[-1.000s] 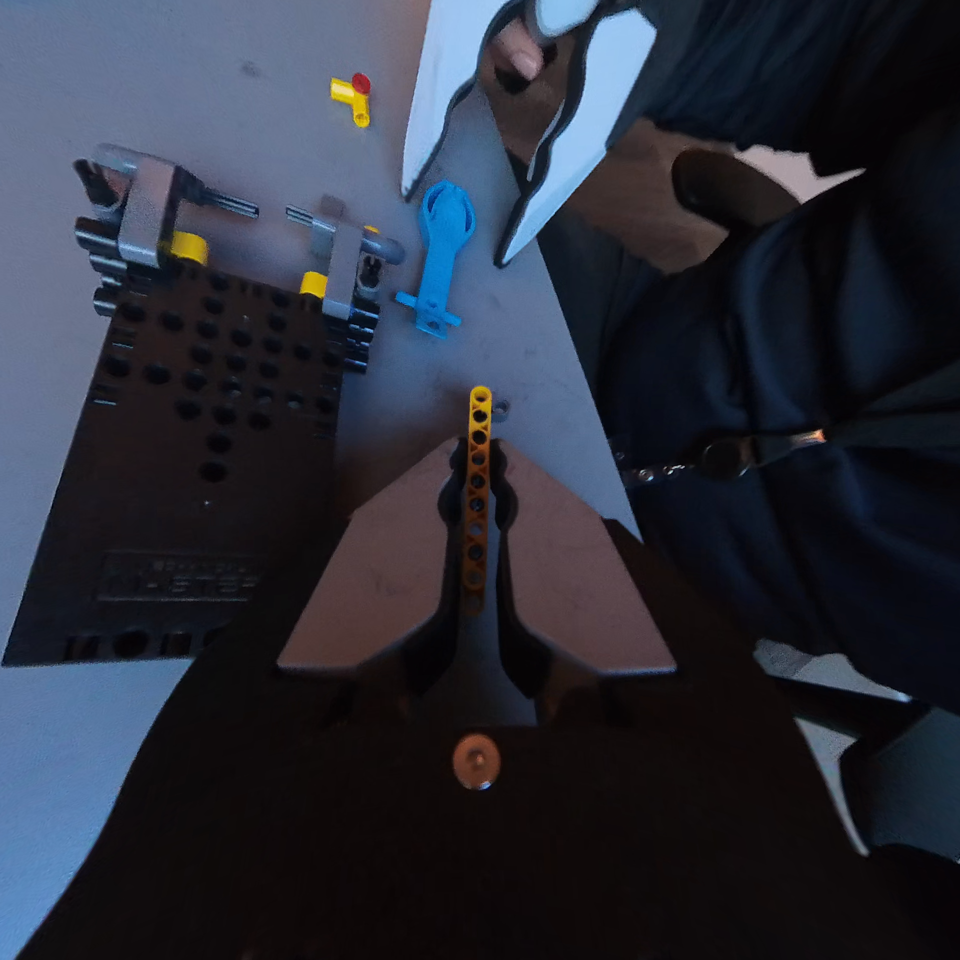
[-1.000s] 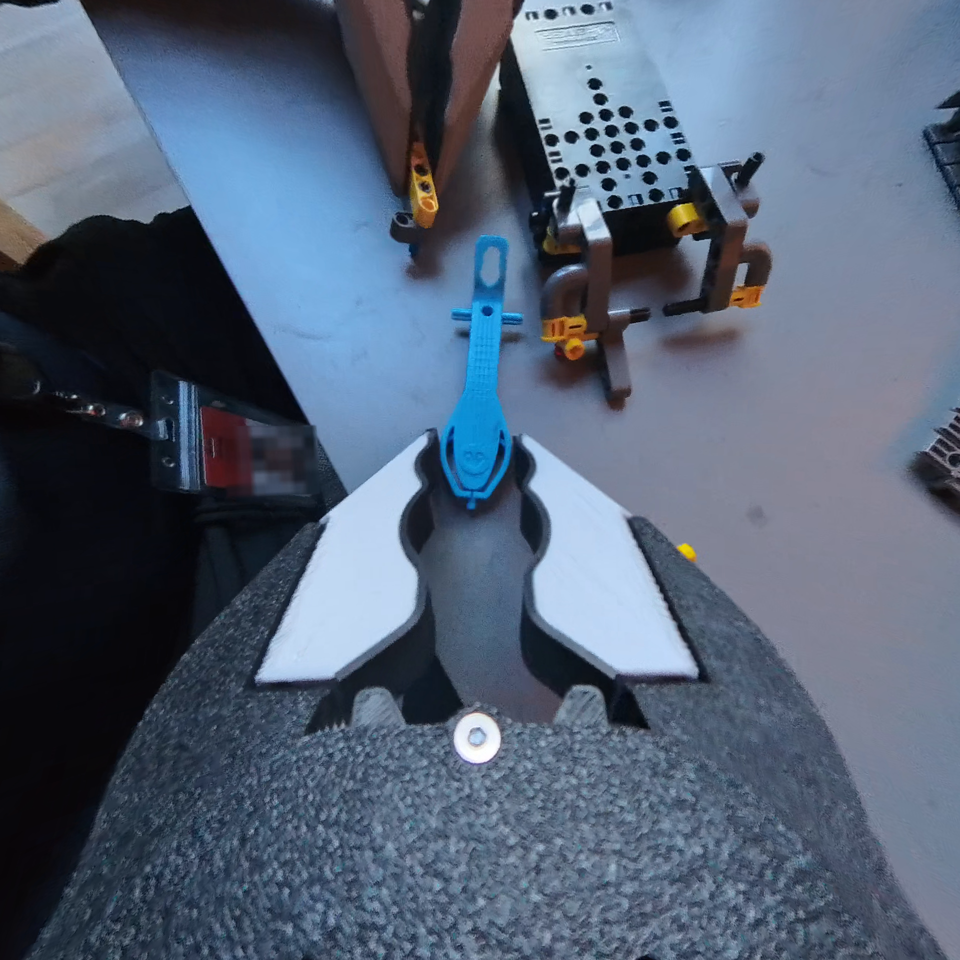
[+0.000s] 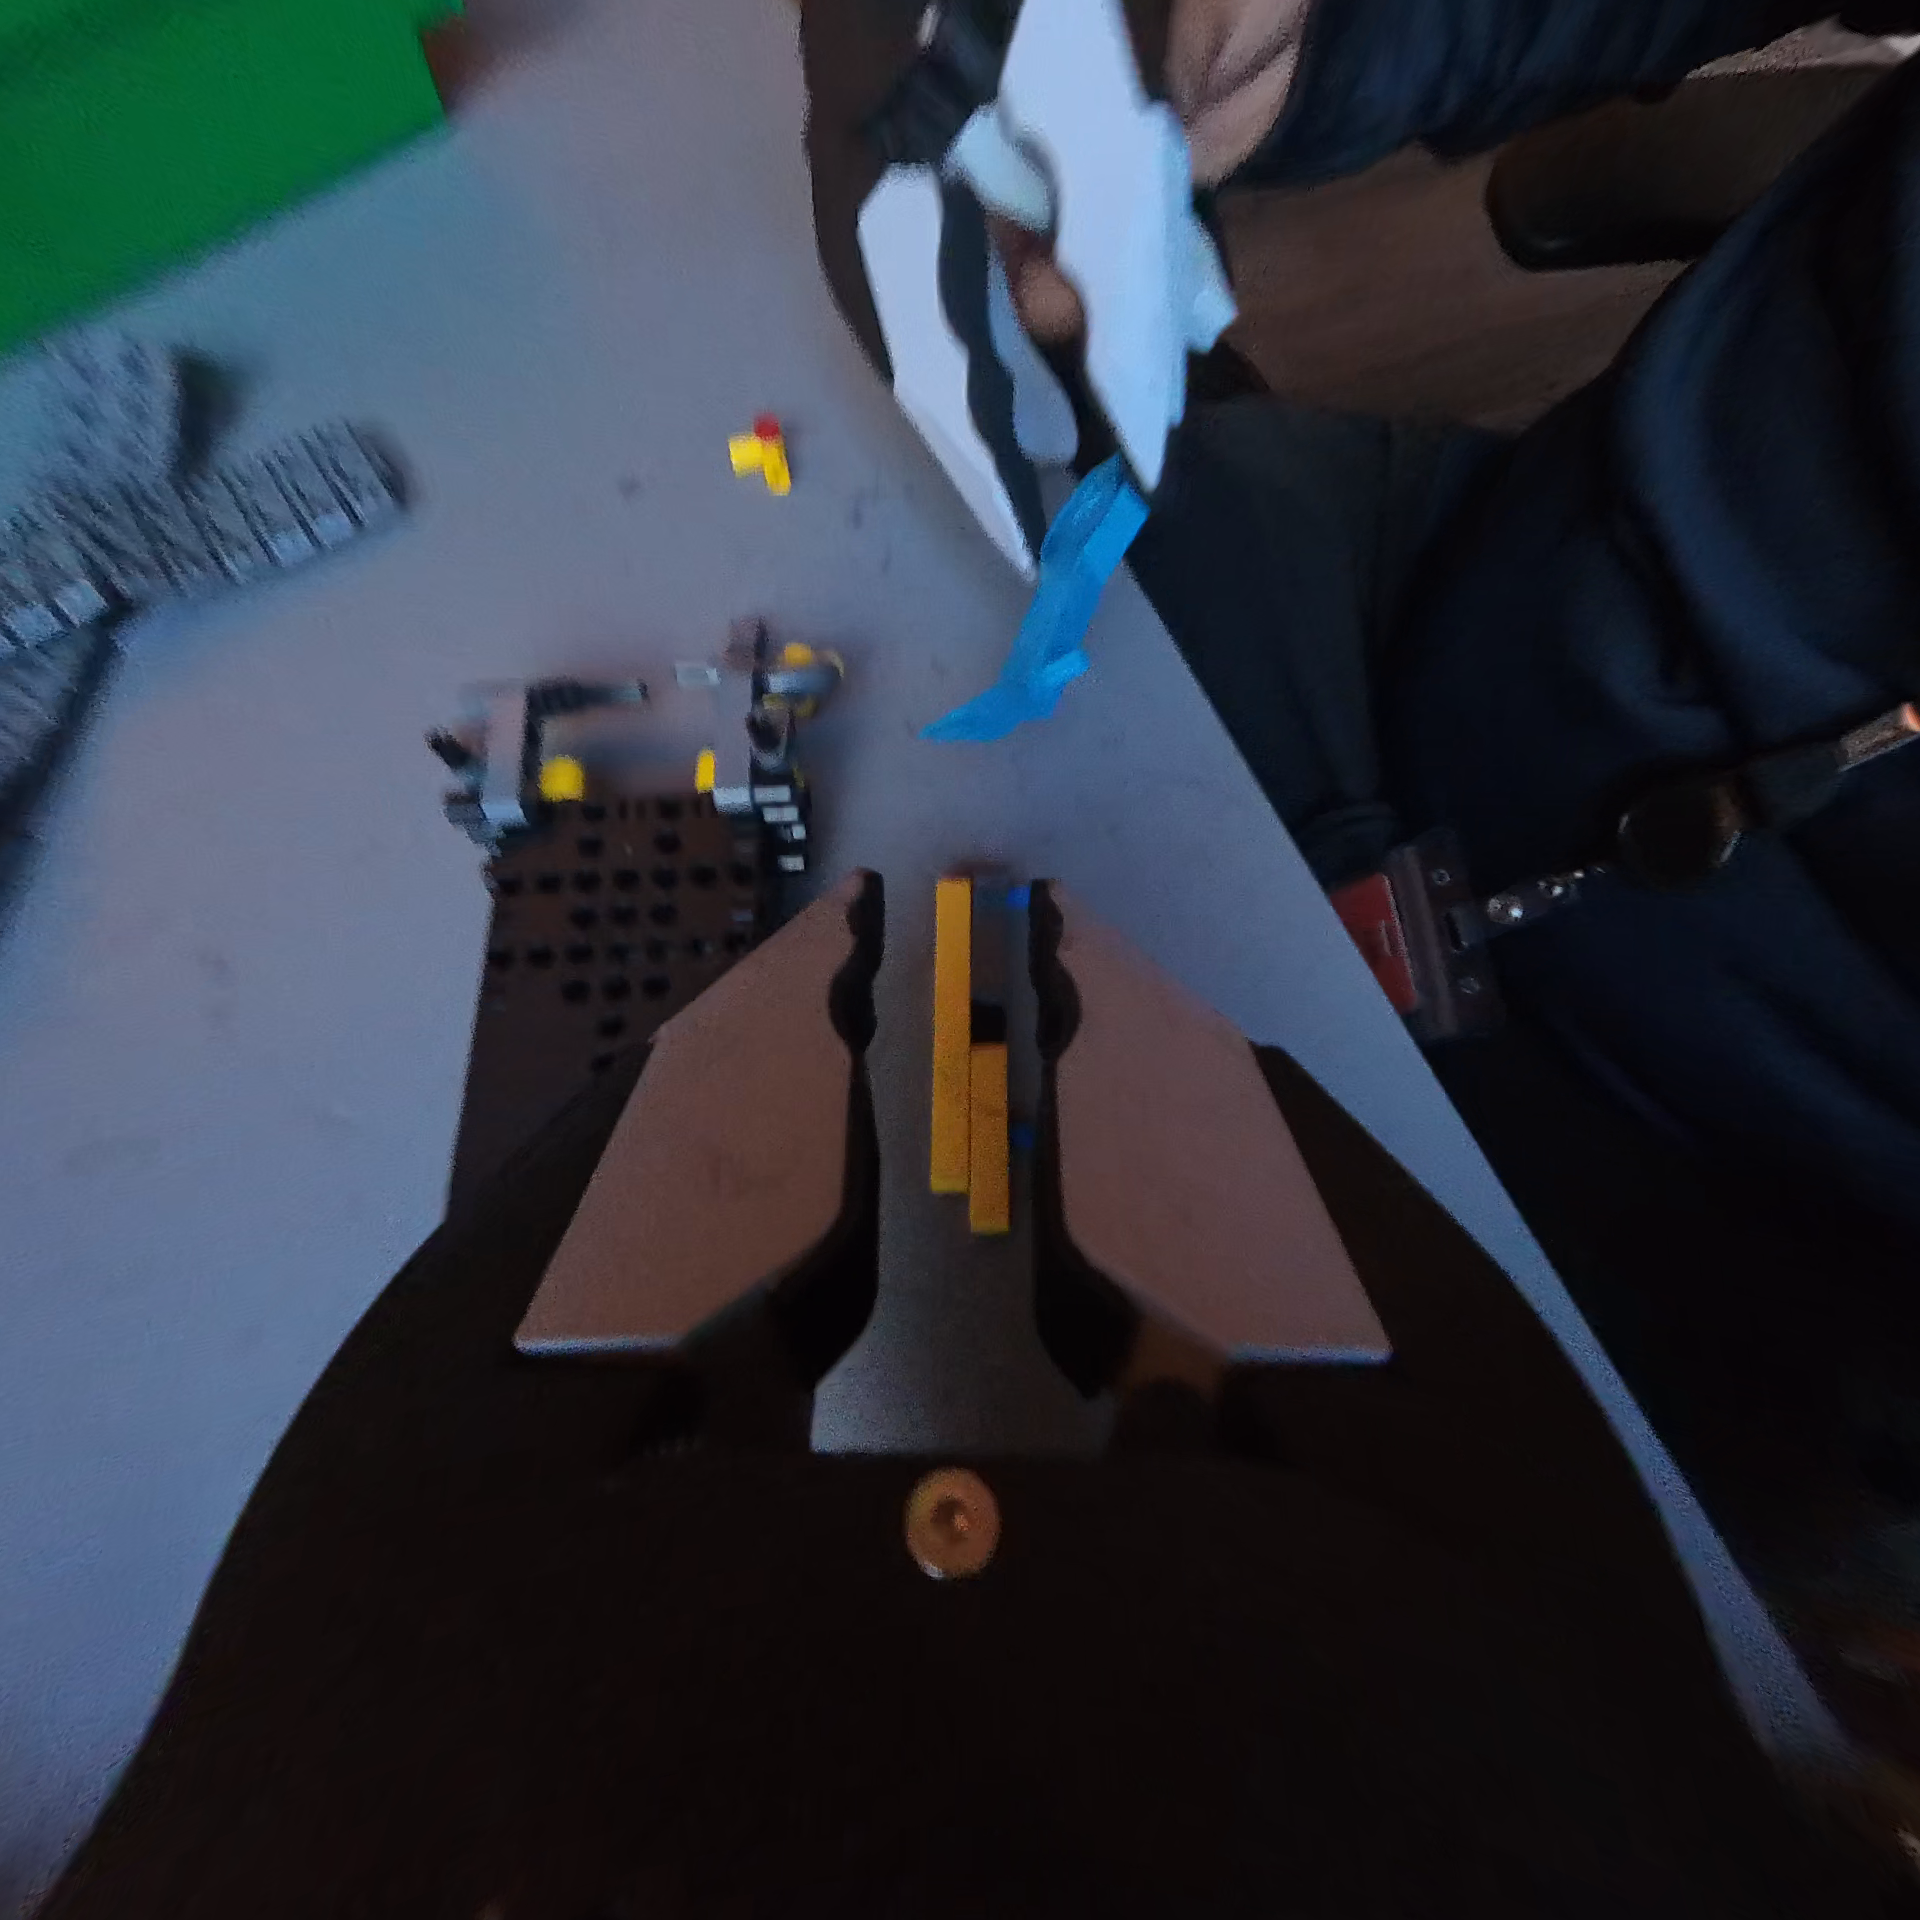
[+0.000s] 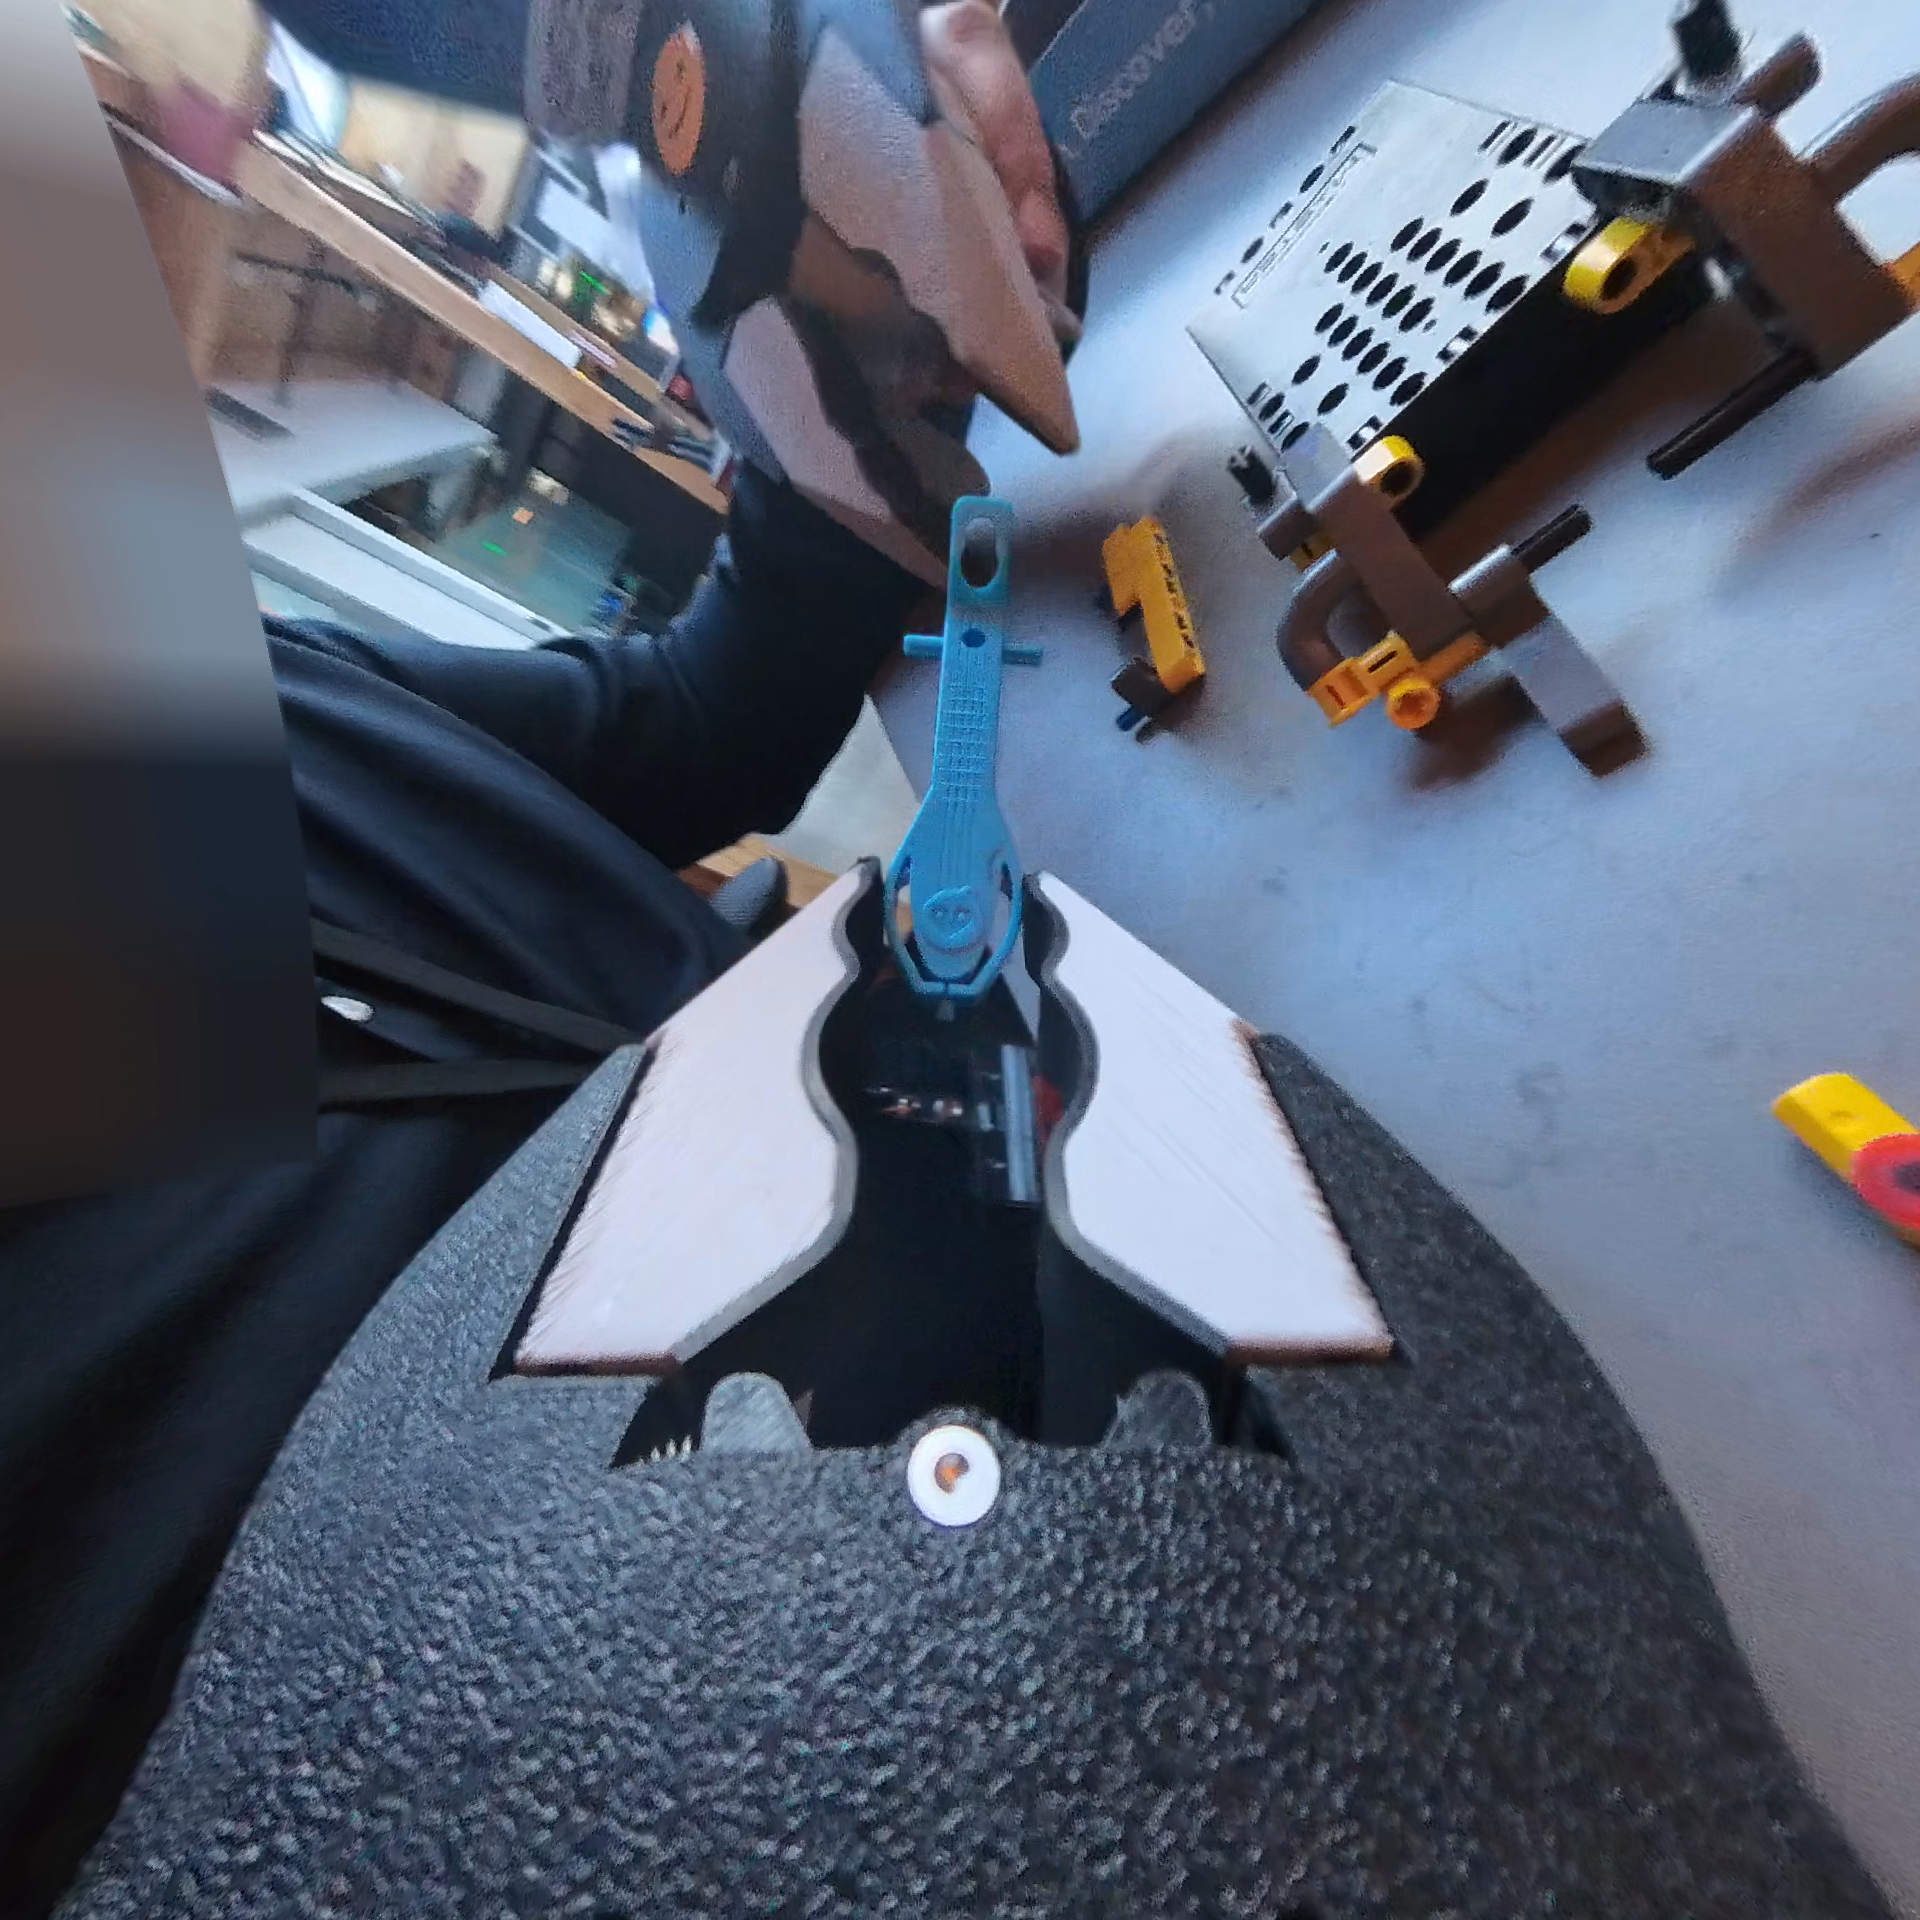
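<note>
The right gripper (image 4: 951, 914) is raised off the grey bench (image 4: 1403, 987) with its white fingers (image 4: 717, 1143) clamped on the rounded end of a blue plastic tool (image 4: 961, 748), whose slotted tip and small crossbar point away from the camera, tilted up over the bench edge. In the left wrist view the same tool (image 3: 1060, 613) shows as a blurred blue streak hanging below the white fingers. The left gripper (image 3: 956, 904) has its brown fingers (image 3: 727, 1122) apart, and between them, closer to the one on the right of the picture, lies a yellow beam piece (image 3: 966, 1049) with a shorter yellow part and dark bits alongside it; the right wrist view shows that piece (image 4: 1153, 613) lying on the bench, with the left gripper lifted above and behind it and no finger touching it. Just beside the piece stands a black perforated block (image 4: 1382, 301) with grey frames, black axles and yellow connectors (image 4: 1371, 675) fixed to its near end. A small yellow part with a red round cap (image 4: 1860, 1153) lies well apart, toward the right edge of the right wrist view. Farther back in the left wrist view there is a blurred grey ribbed object (image 3: 187, 520) and a green surface (image 3: 187, 135). A person in dark clothing (image 3: 1610, 727) sits at the bench edge.
</note>
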